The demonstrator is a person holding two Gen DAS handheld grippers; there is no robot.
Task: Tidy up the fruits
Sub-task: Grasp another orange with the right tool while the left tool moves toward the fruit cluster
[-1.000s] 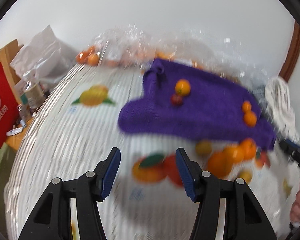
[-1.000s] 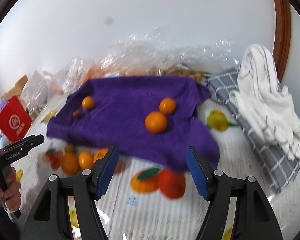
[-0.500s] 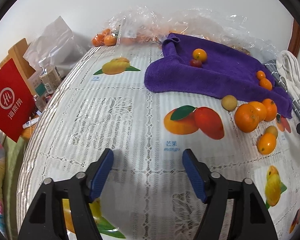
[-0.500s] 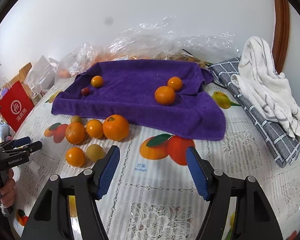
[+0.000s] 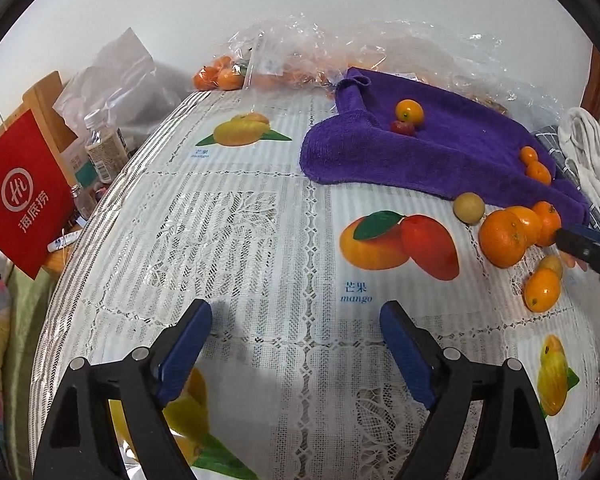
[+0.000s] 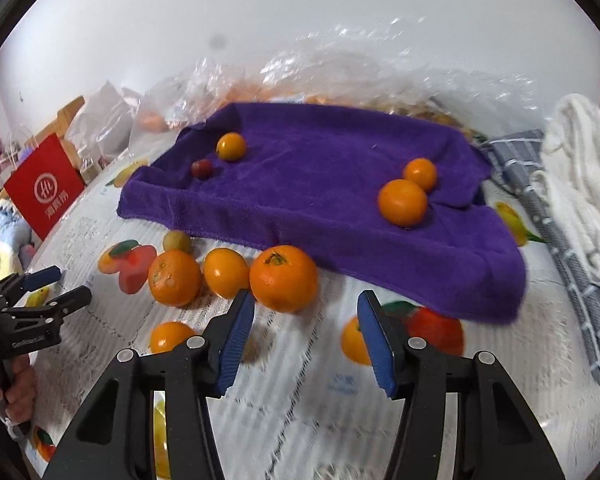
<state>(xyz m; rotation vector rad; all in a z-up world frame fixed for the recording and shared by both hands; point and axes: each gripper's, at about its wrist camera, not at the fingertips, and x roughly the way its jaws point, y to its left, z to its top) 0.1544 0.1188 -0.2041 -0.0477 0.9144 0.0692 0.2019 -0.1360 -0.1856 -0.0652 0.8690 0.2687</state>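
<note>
Closing in: right gripper [image 6: 306, 328], jaws spread and empty, had dropped toward the big orange [image 6: 283, 278] at its 12 o'clock; left gripper [image 5: 296, 344] idled, released.

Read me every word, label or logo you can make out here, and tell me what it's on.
"海底捞", under a round "Hi" logo: red paper bag.
"芒果" over "mango": tablecloth, below the printed mango pair.
Small caption under the far yellow print: blurred, unreadable.
Bottle label: too small.
Lettering on the left claw body: too blurred.
</note>
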